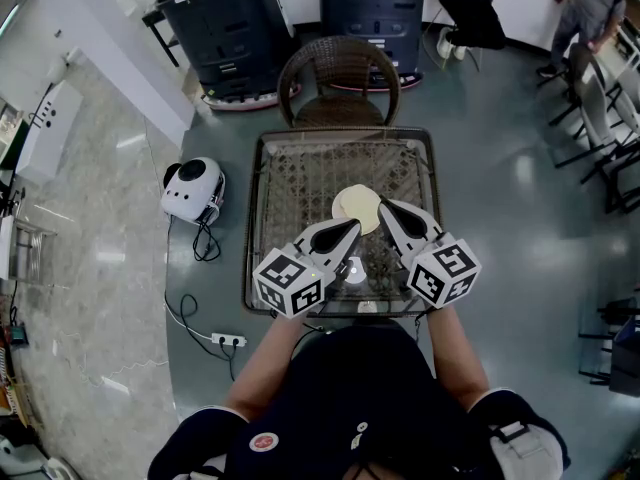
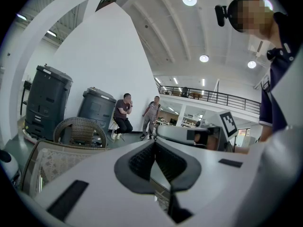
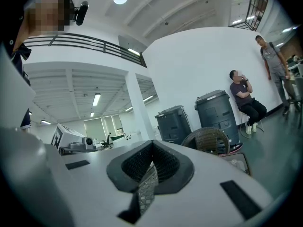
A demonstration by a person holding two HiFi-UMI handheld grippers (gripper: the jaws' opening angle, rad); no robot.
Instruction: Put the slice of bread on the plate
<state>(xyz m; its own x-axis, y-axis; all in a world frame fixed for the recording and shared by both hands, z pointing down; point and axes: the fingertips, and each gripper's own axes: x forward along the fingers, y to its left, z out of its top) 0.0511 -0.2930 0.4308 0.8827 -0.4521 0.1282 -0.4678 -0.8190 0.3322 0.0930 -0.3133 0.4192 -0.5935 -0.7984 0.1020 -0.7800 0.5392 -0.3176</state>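
Looking down from the head view, both tools sit over the near half of the desk (image 1: 250, 218), which is a glass top on a wicker frame with a raised metal rim all round. The left hand-held gripper (image 1: 352, 229) has its jaws pressed together with nothing in them, and its own view shows the tips (image 2: 154, 143) meeting in a point. Same deal with the right hand-held gripper (image 1: 384, 206): its jaws are pressed together on nothing, as its own view also shows (image 3: 151, 144). The plate (image 1: 356, 208) is about mid-desk, just past the left tip and right beside the right tip. It looks creamy in the middle with a paler edge, so honestly I can't tell bread from plate at this size. The 2 tools angle in toward each other, with their marker cubes out over the near rim. A wicker chair (image 1: 338, 78) is pushed up against the far edge, so there's no room that way. On the left the floor has a white round gadget (image 1: 192, 190), loose cable and a power strip (image 1: 228, 340) near the desk. The right side is open grey floor until the chairs (image 1: 600, 128) at the frame edge. 2 dark bins (image 1: 235, 28) and 2 people (image 1: 470, 8) are well back.
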